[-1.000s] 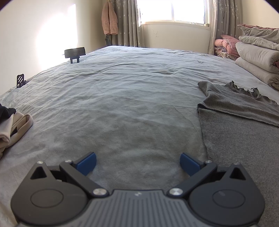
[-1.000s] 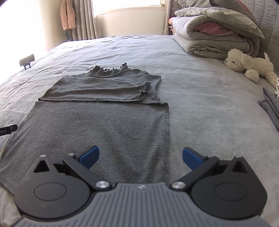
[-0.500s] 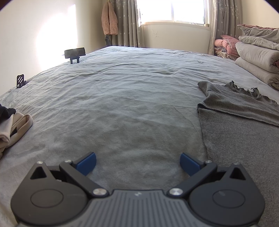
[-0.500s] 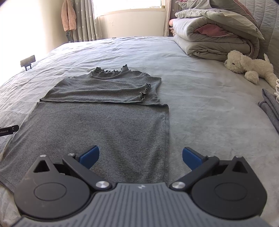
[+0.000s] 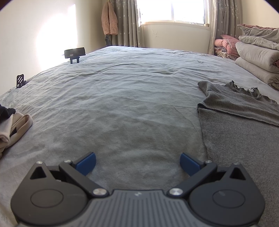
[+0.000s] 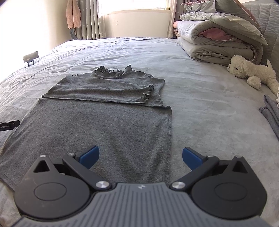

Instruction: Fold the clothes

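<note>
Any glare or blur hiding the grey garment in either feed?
Left wrist view: the wall and window are blown out, and the fisheye cuts the grey garment at the right edge. Right wrist view: garment sharp and evenly lit; glare only at the far left.

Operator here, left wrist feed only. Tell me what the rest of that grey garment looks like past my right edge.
Observer: The right wrist view shows the grey dress whole: both ruffle-cuffed sleeves folded across the chest, skirt lying flat.
Operator: Report the right gripper.
Observer: The right gripper is open, above the skirt's near right part, holding nothing.
Operator: Name anything on the bed beyond the dress.
Observer: A cream plush toy lies at the far right, beside the folded duvet.
</note>
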{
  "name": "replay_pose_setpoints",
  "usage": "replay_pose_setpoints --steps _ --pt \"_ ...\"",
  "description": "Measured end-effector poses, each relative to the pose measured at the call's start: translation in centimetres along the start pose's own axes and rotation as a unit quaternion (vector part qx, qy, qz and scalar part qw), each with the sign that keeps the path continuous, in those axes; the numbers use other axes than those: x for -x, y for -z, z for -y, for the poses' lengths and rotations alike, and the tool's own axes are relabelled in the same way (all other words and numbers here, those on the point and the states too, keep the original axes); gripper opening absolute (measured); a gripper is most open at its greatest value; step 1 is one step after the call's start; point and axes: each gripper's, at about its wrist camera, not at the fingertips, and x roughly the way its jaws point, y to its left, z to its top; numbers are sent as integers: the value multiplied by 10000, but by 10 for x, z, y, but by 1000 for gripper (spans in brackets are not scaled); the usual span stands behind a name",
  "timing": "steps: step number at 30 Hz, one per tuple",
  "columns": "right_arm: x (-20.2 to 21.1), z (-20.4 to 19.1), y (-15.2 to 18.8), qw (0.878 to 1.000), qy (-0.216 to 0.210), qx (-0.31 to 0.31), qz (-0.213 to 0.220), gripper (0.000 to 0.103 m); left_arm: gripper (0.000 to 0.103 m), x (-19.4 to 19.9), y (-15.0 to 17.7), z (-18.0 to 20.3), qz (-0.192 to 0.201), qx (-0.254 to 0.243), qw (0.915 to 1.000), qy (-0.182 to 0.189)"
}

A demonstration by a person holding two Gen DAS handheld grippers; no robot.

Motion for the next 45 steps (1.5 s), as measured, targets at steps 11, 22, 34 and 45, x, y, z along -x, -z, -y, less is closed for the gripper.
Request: replay_pose_setpoints --steps 11,22,34,45 --pt "2 11 2 9999 140 -62 66 103 103 12 1 -2 -58 126 9998 108" --pt "15 19 6 9998 23 -124 183 103 103 104 19 24 57 -172 9909 1331" --pt "46 30 30 9995 -197 -210 135 97 56 117 38 1 -420 150 9886 1435" --pt "43 42 49 9932 -588 -875 -495 68 59 110 46 15 -668 96 9844 1625"
